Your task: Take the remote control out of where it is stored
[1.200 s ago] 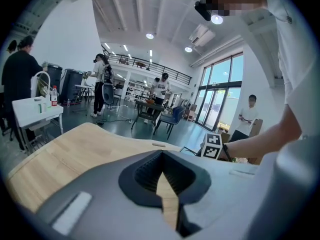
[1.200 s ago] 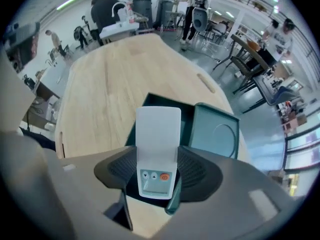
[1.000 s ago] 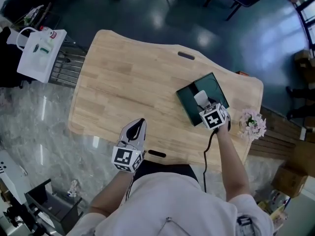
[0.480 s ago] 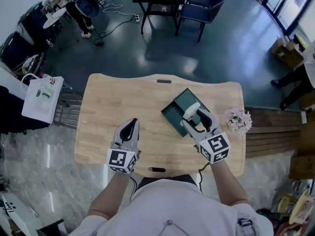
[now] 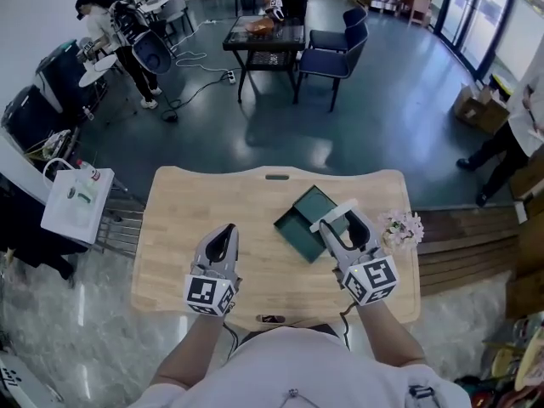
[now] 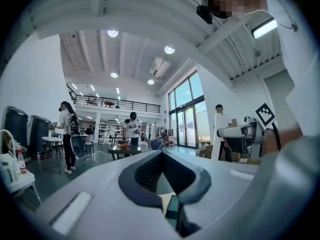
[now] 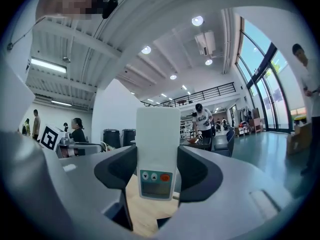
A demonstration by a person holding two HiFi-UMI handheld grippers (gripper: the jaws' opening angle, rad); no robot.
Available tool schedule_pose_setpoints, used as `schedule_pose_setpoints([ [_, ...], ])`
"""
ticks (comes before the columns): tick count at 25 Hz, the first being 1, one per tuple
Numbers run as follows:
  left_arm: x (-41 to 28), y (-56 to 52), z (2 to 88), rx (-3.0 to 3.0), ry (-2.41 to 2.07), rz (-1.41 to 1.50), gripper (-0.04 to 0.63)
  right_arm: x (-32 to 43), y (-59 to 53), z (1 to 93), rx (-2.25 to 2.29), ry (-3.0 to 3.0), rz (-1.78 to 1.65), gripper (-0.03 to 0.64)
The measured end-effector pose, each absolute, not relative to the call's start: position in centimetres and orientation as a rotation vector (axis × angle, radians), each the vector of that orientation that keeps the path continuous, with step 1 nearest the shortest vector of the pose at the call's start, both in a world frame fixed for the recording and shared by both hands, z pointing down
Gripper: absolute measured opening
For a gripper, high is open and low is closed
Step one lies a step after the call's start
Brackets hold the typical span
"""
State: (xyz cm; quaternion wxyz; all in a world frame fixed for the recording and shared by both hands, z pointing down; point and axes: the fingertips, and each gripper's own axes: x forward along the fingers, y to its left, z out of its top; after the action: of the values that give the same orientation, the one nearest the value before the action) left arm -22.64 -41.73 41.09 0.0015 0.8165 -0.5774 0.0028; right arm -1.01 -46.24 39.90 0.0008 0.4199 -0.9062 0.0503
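Note:
My right gripper (image 5: pixel 338 223) is shut on a white remote control (image 5: pixel 333 214) and holds it up above the near right edge of a dark green open box (image 5: pixel 297 219) on the wooden table (image 5: pixel 212 211). In the right gripper view the remote (image 7: pixel 158 149) stands upright between the two dark pads (image 7: pixel 116 170), its small screen and buttons facing the camera. My left gripper (image 5: pixel 223 243) hovers over the table left of the box, shut with nothing in it. The left gripper view shows its jaws closed together (image 6: pixel 162 184), with a sliver of the green box (image 6: pixel 172 211) below.
A small bunch of pale flowers (image 5: pixel 404 226) stands at the table's right edge. A white bag (image 5: pixel 75 201) hangs on a metal rack left of the table. Beyond the table are a dark table (image 5: pixel 263 36), blue chairs (image 5: pixel 338 45) and people.
My right gripper has lifted the remote out of the green box and drawn it toward me. The head view has tilted up, so more of the room shows. The left gripper barely moved.

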Motion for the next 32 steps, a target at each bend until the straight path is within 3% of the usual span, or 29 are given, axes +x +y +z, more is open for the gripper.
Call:
schedule_pose_setpoints([
  [32,-24.1,-39.7,42.0,2.494,-1.854,0.002,0.001,-1.1,-46.4,41.2,1.334,-2.801,0.241,0.282],
])
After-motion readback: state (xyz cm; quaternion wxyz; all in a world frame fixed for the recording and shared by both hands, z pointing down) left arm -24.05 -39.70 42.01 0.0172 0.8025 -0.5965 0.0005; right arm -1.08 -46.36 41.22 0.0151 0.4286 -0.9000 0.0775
